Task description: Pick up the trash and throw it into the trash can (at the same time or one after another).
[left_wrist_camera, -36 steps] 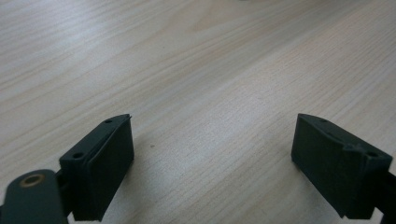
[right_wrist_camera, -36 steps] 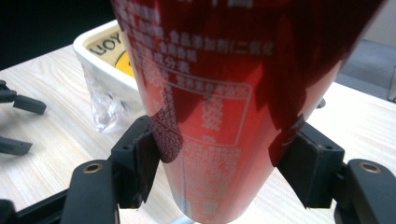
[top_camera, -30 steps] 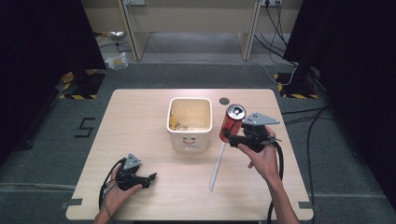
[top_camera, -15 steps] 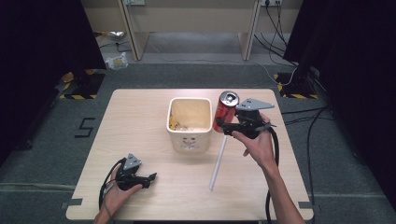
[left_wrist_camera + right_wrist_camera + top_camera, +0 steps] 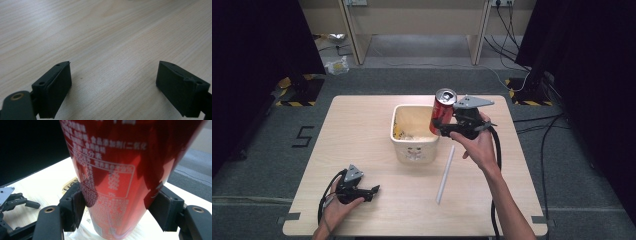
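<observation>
A red drinks can (image 5: 443,110) hangs tilted in the air at the right rim of a cream plastic bin (image 5: 414,145). My right gripper (image 5: 441,126) is shut on its lower half. In the right gripper view the can (image 5: 120,175) stands between the two black pads (image 5: 75,207), which press on its sides. My left gripper (image 5: 373,190) rests on the table near the front left, open, and its own view has my left gripper (image 5: 113,85) with jaws wide apart over bare wood. The bin holds some yellowish scraps.
A long white straw-like stick (image 5: 445,174) lies on the wooden table (image 5: 362,125) just right of the bin. Dark curtains flank the table, and cables run over the grey floor at the right. My left gripper (image 5: 15,202) appears far off in the right gripper view.
My right gripper has carried the can up and to the left, from right of the bin to its right rim. The left gripper has stayed where it was.
</observation>
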Demonstrator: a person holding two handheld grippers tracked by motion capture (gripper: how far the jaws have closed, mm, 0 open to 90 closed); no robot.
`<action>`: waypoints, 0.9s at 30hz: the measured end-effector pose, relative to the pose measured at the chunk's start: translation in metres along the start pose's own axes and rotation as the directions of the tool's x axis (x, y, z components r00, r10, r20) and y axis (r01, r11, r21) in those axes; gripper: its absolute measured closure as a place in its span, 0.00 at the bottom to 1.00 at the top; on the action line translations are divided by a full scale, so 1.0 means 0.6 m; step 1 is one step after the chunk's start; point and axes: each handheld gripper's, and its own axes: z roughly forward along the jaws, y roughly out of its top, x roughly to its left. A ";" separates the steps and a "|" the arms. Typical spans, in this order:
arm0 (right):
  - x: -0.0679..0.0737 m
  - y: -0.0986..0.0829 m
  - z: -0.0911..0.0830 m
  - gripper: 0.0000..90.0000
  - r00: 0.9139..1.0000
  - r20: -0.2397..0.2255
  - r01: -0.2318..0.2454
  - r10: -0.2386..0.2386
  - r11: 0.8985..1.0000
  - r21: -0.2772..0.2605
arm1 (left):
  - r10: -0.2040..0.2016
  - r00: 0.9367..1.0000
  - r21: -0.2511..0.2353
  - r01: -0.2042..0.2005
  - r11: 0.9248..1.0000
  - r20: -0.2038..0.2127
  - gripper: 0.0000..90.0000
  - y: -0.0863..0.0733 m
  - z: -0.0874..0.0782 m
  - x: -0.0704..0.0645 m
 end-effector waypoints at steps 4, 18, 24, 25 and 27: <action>0.008 0.009 0.017 0.38 1.000 -0.014 0.004 -0.004 1.000 0.004 | 0.000 1.000 0.000 0.000 1.000 0.000 0.14 0.000 0.000 0.000; 0.021 0.021 0.074 0.38 0.999 -0.033 0.011 -0.010 0.999 0.041 | 0.002 1.000 -0.001 -0.002 1.000 -0.002 0.14 0.000 0.000 0.000; 0.032 0.019 0.102 0.38 0.999 -0.050 0.019 -0.015 0.997 0.076 | 0.002 1.000 -0.001 -0.002 1.000 -0.002 0.14 -0.001 0.000 0.000; 0.034 0.018 0.106 0.38 0.998 -0.054 0.026 -0.022 0.996 0.079 | 0.003 1.000 0.000 -0.003 1.000 -0.002 0.14 -0.001 0.000 0.000; 0.041 0.017 0.115 0.38 0.998 -0.063 0.031 -0.025 0.995 0.095 | 0.004 1.000 0.000 -0.004 1.000 -0.002 0.14 -0.001 0.000 0.000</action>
